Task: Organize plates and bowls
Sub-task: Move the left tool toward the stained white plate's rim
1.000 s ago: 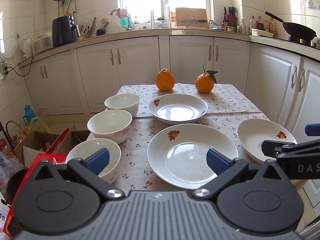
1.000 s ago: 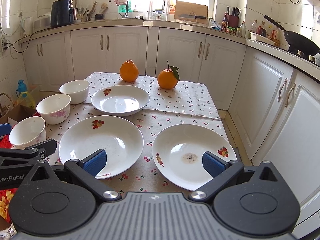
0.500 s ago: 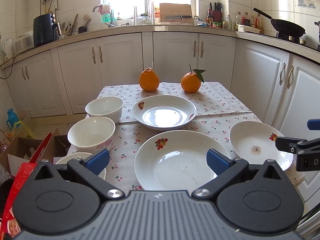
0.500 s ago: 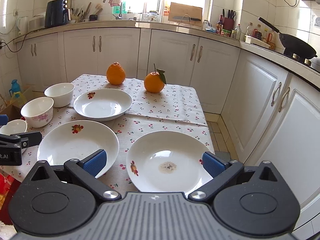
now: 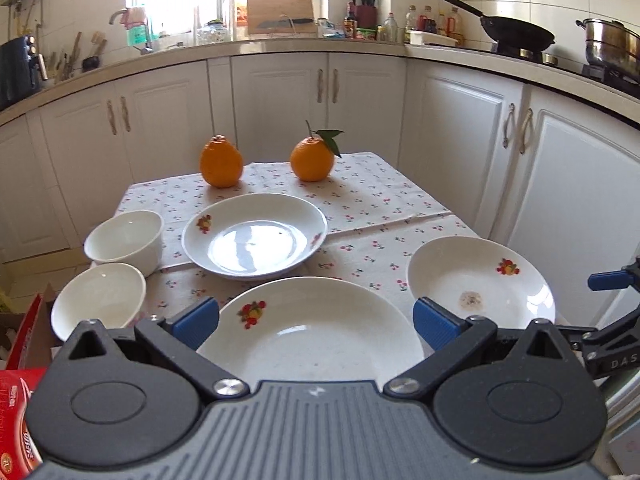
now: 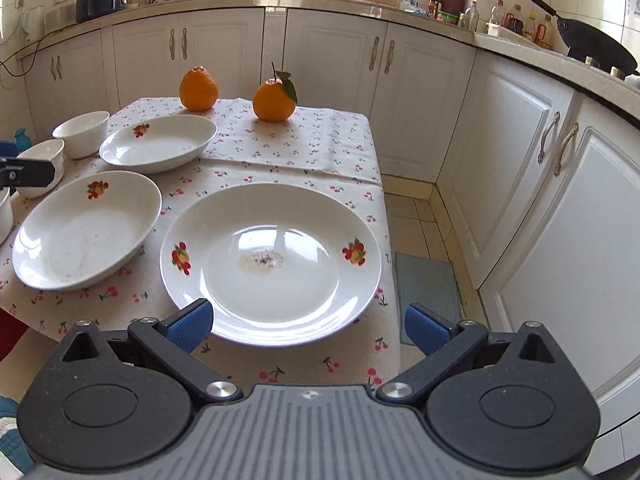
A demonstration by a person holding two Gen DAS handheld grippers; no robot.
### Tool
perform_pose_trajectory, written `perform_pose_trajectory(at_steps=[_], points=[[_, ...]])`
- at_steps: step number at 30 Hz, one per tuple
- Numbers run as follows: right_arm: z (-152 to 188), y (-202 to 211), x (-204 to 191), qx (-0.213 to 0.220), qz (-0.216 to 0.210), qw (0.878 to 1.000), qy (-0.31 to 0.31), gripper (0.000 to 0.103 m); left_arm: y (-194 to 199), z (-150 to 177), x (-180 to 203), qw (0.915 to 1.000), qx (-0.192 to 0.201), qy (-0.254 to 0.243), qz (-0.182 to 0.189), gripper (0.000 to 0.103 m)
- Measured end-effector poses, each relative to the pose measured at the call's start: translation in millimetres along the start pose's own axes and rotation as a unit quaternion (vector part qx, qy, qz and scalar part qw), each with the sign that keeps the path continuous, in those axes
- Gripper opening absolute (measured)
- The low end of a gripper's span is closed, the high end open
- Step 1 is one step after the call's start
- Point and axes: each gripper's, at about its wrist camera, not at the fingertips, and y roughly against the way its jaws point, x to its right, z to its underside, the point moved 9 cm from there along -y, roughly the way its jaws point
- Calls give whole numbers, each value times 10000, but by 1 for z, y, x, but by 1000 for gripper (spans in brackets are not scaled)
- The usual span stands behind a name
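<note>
Three white plates with fruit prints lie on the cherry-print tablecloth. The near-left plate (image 5: 312, 340) is just ahead of my open, empty left gripper (image 5: 316, 324). The right plate (image 6: 272, 260), with a stain in its middle, lies just ahead of my open, empty right gripper (image 6: 308, 326); it also shows in the left wrist view (image 5: 480, 280). The far plate (image 5: 256, 236) sits behind them. Two white bowls (image 5: 126, 240) (image 5: 100, 300) stand at the left; a third bowl's rim (image 6: 3, 216) peeks in at the right wrist view's left edge.
Two oranges (image 5: 221, 162) (image 5: 312, 159) stand at the table's far end. White cabinets (image 5: 280, 108) ring the table, with a wok (image 5: 516, 34) and pot on the stove. A red box (image 5: 20, 412) sits low at the left. A floor mat (image 6: 428, 292) lies right of the table.
Both grippers have swung to the right and moved closer over the table. The right plate now sits centred ahead of my right gripper. The nearest left bowl has dropped out of the left view.
</note>
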Motion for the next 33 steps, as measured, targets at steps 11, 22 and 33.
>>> perform_pose_trajectory(at_steps=[11,22,33], points=[[30,-42,1,-429,-495,9978,69,103,-43,-2,27,9974,-591,-289,276,102],[27,-55,2,-251,-1157,9919,456,103,-76,-15,57,9925,-832,-592,667,102],[23,-60,9,68,-1544,9849,782,103,-123,-30,94,9820,-1151,-956,1156,102]])
